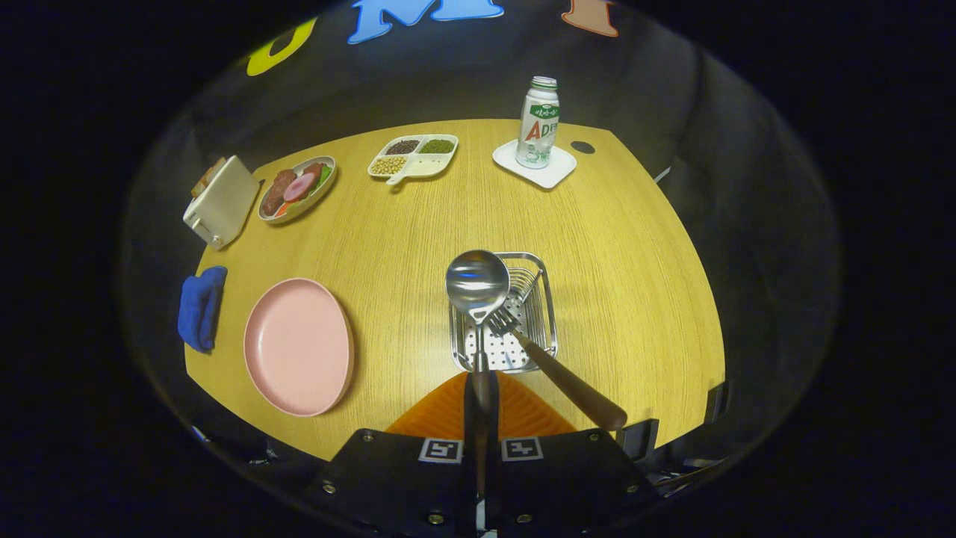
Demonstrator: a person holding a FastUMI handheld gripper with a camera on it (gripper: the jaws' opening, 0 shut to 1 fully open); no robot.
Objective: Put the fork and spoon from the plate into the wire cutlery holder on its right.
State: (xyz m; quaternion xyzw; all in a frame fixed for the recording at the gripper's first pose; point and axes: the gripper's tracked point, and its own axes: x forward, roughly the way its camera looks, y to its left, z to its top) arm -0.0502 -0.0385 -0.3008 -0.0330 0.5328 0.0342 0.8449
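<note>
The tongs (482, 388) are closing tightly on the spoon (478, 288), both fingers pinching its thin handle, with the bowl sticking up just ahead of them over the wire holder (549, 299). The spoon looks like light, stiff, polished metal, so it is likely slippery; gripping the handle low seems right. The fork (538, 359) is already leaning in the holder, tines down, its wooden handle pointing back beside the tongs. The pink plate (299, 345) is sitting bare on the surface (635, 261), left of the holder.
</note>
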